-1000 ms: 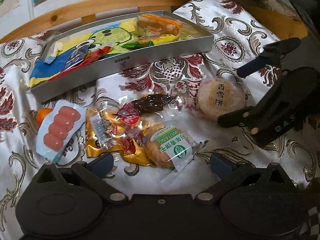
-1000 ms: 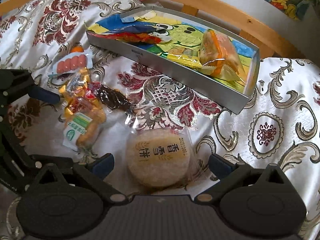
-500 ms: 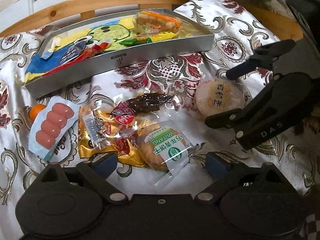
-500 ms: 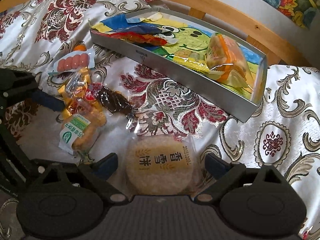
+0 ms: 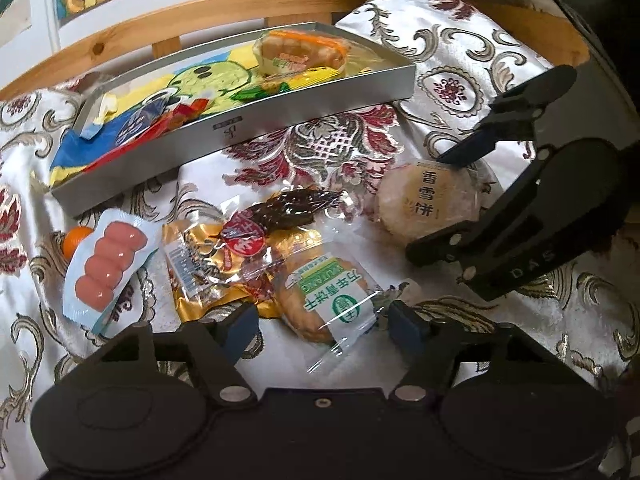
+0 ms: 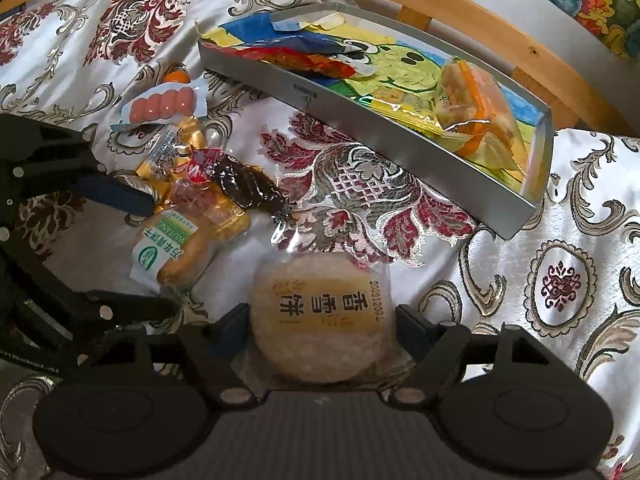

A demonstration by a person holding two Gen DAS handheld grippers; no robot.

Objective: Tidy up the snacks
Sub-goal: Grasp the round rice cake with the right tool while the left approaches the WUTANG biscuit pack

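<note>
Grasp, 2 items: right gripper (image 6: 322,320) spread astride rice cake (image 6: 322,322) on cloth, left gripper (image 5: 320,320) spread around green-label biscuit (image 5: 326,298); advise closing squarely on each disc, gently, before lifting to tray (image 6: 400,144).

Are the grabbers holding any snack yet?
No. Both are open: the right gripper straddles the round rice cake, the left gripper the green-label biscuit.
</note>
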